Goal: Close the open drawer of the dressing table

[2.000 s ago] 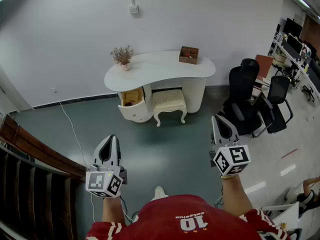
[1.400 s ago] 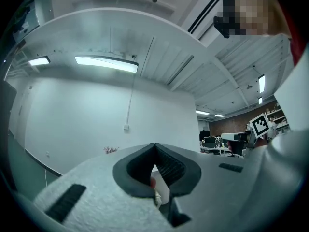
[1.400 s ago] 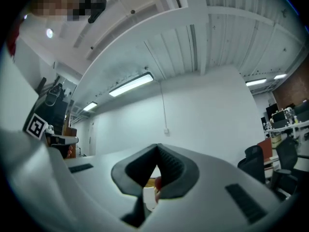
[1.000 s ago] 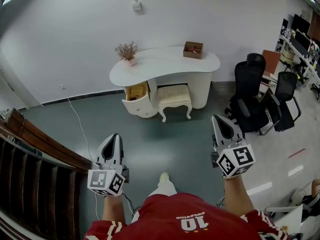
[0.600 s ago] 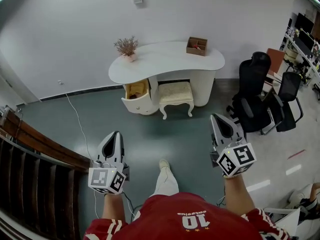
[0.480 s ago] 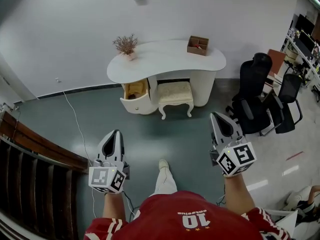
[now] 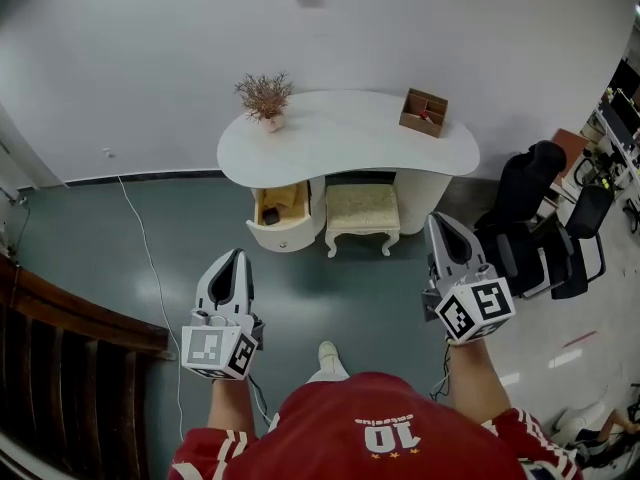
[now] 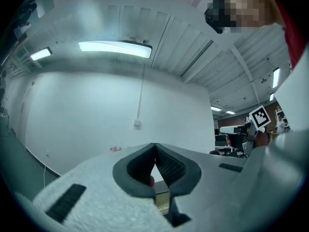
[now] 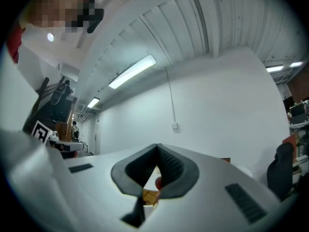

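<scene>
The white dressing table stands against the far wall. Its left drawer is pulled out, with brown things inside. A cushioned stool sits under the table's middle. My left gripper is held out low in the head view, shut and empty, well short of the drawer. My right gripper is shut and empty too, held out toward the stool's right side. In the left gripper view, the left gripper has its jaws meeting at the tips. The right gripper shows the same in the right gripper view.
A dried plant in a pot and a wooden box stand on the tabletop. Black office chairs crowd the right. A wooden stair rail runs along the left, and a white cable trails over the floor.
The dressing table has come nearer and larger in the head view as the person walks toward it. Both grippers stay shut and held out in front.
</scene>
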Motion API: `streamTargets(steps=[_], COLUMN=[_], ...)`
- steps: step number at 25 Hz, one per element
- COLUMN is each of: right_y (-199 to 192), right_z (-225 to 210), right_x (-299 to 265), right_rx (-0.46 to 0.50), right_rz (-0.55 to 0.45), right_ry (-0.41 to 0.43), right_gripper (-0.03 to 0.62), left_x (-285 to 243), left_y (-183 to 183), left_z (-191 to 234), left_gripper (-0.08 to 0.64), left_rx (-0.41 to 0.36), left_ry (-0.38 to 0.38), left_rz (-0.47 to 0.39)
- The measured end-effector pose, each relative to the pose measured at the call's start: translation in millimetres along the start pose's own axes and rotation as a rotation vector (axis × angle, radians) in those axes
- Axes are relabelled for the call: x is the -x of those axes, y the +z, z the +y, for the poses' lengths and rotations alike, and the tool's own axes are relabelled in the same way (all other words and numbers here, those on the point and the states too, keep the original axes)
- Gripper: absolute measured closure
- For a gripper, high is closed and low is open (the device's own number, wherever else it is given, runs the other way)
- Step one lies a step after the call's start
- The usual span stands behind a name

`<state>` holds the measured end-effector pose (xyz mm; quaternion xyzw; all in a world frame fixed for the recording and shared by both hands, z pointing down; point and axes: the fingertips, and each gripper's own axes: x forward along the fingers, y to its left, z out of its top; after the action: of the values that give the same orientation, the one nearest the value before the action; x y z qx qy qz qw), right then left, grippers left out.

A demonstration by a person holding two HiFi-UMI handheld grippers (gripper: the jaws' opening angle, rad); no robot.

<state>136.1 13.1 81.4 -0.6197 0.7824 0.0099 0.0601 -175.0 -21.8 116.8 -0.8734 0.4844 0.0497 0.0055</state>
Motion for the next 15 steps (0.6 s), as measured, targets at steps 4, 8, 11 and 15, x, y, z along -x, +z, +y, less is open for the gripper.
streamTargets(steps=[4,8,11,15], right_y=[-3.0,-6.4,-7.7,-12.2], right_z=[-0.2,2.2,-1.0,-1.6], right_x=[-47.4,-71.5,-85.2,-97.0], right_rx=[-0.003,0.005,0.003,0.014], right_rz=[0.005,0.011,0.017,0.038], right_ry=[0.010,0.031,0.047,0.077], right_gripper=[0.588,0.586,0.588,0.586], left_x=[-37.1,-62.8,-76.5,-85.2], left_y=[4.4,0.2,-2.1,-15.2], left_z=[18.1,24.1,22.6,17.8], left_gripper=[0.560,0.436,0.329,0.247], left_rx=[-0.039,-0.065,-0.072,-0.060], left_ry=[-0.032,-0.079,-0.102,-0.107], left_rz=[-0.006,-0.007,-0.013,-0.003])
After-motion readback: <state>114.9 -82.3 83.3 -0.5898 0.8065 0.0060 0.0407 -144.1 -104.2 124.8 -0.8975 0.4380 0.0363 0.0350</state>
